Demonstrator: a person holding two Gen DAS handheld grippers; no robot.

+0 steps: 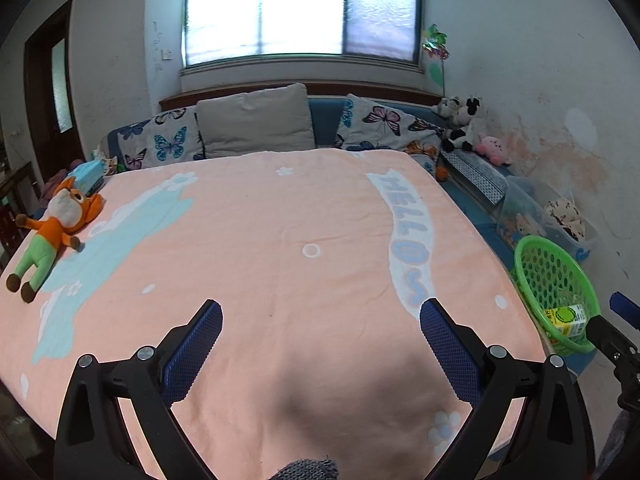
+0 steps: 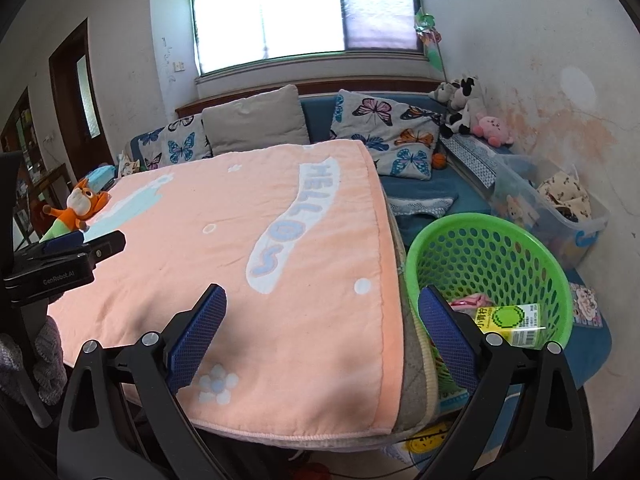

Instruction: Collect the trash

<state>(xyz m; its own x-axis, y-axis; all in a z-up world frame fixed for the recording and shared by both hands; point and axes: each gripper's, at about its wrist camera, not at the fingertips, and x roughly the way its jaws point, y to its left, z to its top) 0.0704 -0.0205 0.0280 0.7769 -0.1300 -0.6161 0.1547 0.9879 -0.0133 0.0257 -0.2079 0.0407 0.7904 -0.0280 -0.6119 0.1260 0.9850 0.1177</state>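
A green mesh basket [image 2: 492,252] stands on the floor mat at the bed's right side; the left wrist view shows the basket [image 1: 556,276] at its right edge. Inside lie a yellow-green drink carton [image 2: 514,320] and a pink wrapper [image 2: 474,301]; the carton [image 1: 566,318] also shows in the left wrist view. My right gripper [image 2: 322,302] hangs open over the bed's right edge, holding nothing, its right finger in front of the basket. My left gripper [image 1: 320,316] is open and empty above the peach blanket [image 1: 280,240].
An orange plush fox [image 1: 56,226] lies at the blanket's left edge beside a blue tissue pack [image 1: 90,174]. Pillows [image 1: 254,122] and plush toys [image 1: 460,120] line the headboard. A clear storage bin [image 2: 556,208] stands past the basket by the wall.
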